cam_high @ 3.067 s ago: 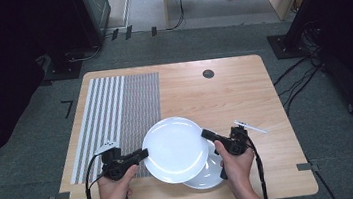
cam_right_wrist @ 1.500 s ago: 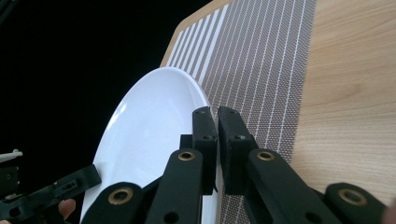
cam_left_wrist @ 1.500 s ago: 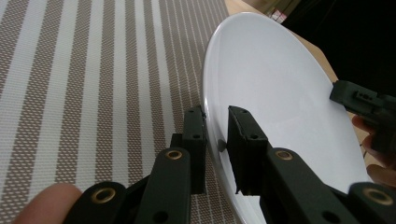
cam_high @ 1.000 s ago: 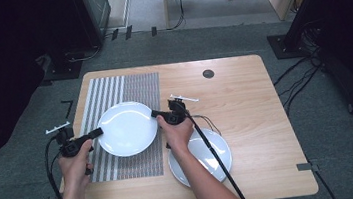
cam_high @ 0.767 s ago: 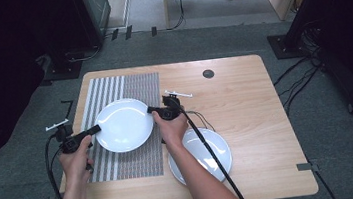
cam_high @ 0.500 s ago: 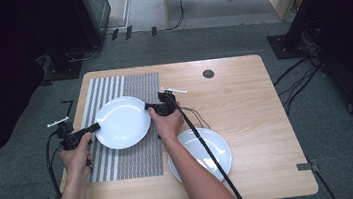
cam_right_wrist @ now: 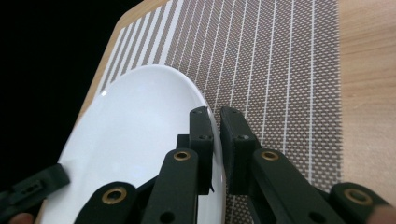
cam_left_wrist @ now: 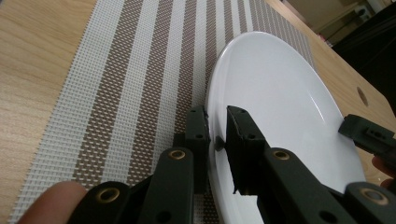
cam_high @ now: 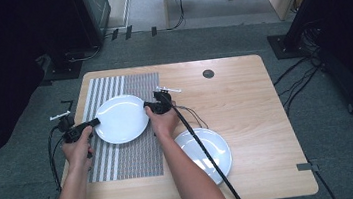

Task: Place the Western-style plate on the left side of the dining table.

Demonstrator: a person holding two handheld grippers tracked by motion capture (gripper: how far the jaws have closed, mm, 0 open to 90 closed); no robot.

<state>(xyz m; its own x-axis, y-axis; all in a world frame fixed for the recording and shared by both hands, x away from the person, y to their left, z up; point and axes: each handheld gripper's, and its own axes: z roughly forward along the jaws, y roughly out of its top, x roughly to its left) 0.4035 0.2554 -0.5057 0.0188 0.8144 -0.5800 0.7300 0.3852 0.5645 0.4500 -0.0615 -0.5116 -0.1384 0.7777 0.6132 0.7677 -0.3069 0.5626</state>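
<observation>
Plate [cam_high: 120, 119]: white, plain, no readable writing; held over the striped placemat [cam_high: 130, 150] toward the table's [cam_high: 244, 96] far left corner.
Left gripper [cam_high: 91, 122]: jaws pinch the plate's left rim, one above and one below.
Right gripper [cam_high: 148, 106]: jaws pinch the opposite rim likewise.
Second plate [cam_high: 206, 154]: white, unmarked, on bare wood near the table's near edge, well apart from the held plate.
Placemat: brown and white stripes, no label visible.

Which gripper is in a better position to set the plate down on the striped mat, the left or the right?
Neither alone. The left gripper and right gripper each pinch opposite rims of the white plate, which is already over the striped mat. Lowering together seems safest; the left sits nearer the mat's outer edge.
</observation>
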